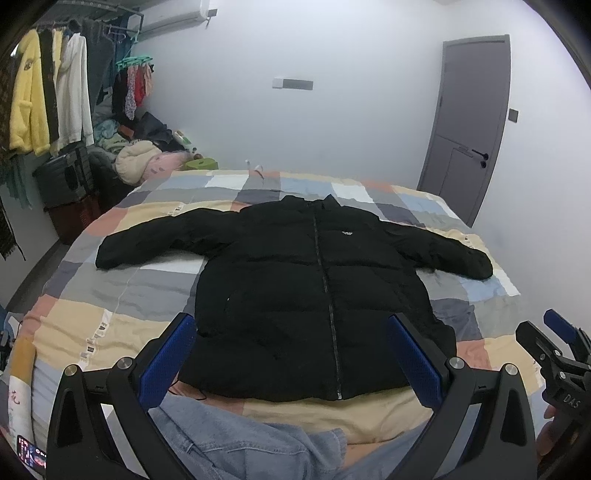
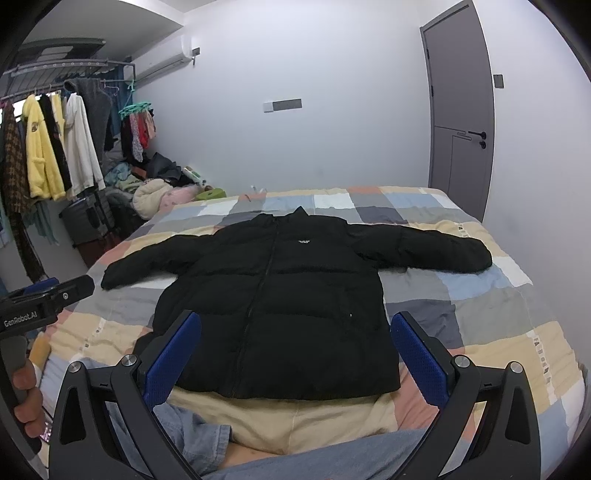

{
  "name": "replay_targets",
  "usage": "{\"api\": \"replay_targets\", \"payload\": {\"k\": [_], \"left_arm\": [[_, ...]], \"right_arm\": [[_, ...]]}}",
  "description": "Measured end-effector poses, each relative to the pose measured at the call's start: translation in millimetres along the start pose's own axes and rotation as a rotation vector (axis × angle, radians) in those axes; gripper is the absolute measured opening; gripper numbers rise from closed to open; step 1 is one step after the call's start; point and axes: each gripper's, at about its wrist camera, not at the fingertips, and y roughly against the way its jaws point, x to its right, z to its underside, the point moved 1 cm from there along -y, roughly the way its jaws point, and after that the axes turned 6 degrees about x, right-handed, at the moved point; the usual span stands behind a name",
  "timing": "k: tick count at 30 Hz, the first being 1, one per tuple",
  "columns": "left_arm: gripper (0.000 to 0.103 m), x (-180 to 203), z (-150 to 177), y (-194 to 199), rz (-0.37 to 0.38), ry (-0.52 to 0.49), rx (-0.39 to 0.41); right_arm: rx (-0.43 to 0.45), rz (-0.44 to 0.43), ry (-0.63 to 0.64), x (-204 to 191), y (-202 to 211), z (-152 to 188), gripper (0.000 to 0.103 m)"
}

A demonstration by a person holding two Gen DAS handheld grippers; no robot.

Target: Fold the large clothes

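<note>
Both grippers, left (image 1: 291,354) and right (image 2: 295,354), gape empty above the jacket (image 1: 295,295) (puffy, soft, likely slippery), best pinched at a sleeve (image 2: 443,245) cuff.

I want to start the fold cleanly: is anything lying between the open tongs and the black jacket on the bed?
Nothing visible. The black jacket lies spread flat; only bare checked bedspread and a denim garment lie below its hem.

Grey door (image 1: 467,122), clothes rack (image 1: 55,96), air conditioner (image 1: 173,14).
</note>
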Motion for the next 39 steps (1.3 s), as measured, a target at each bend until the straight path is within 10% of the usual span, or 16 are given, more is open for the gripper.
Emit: {"api": "replay_targets", "payload": {"k": [21,39], "left_arm": [[0.103,9,-90,-47,0.025,0.051,0.107],[0.103,21,-47,-159,0.07,0.033,-0.028]], "right_arm": [[0.087,0.061,-0.058,80,-52,-56,0.103],[0.045,0.119,-0.151,234,-170,-53,0.103]]}}
